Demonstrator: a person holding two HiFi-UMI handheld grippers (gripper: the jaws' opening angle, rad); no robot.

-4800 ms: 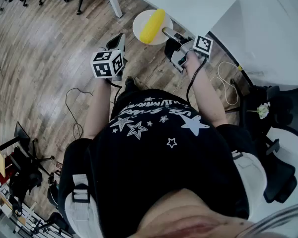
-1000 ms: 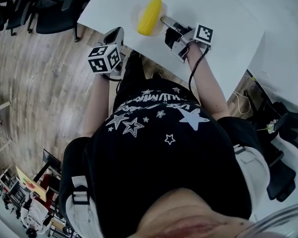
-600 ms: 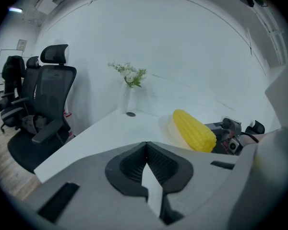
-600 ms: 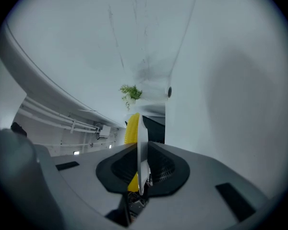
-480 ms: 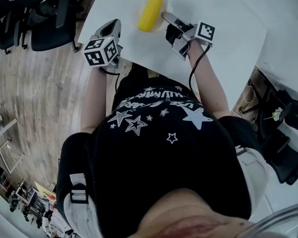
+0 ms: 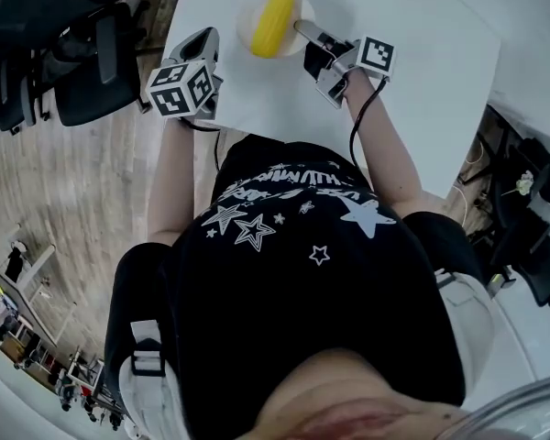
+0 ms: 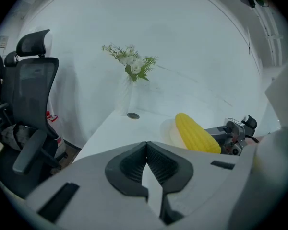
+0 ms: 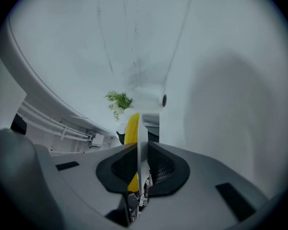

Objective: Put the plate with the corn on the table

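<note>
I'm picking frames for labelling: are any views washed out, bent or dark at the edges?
Head view: evenly lit, the white table nearly featureless, lines bowed toward the edges. Left gripper view: black corners, corn sharp, strong curving. Right gripper view: black corners too, the plate seen edge-on, pale surroundings low in contrast.

A black mesh-backed office chair (image 7: 31, 90) with a headrest stands on the wooden floor (image 6: 73, 200) at the left. Further dark chairs (image 6: 532, 236) are noted at the right edge of the head view. A sprig of white flowers with green leaves (image 7: 132, 63) stands upright in a pale vase (image 7: 126, 97), whose outline is faint against the white background, and a small round dark disc (image 7: 133, 115), possibly a cable port, lies just in front of it.
</note>
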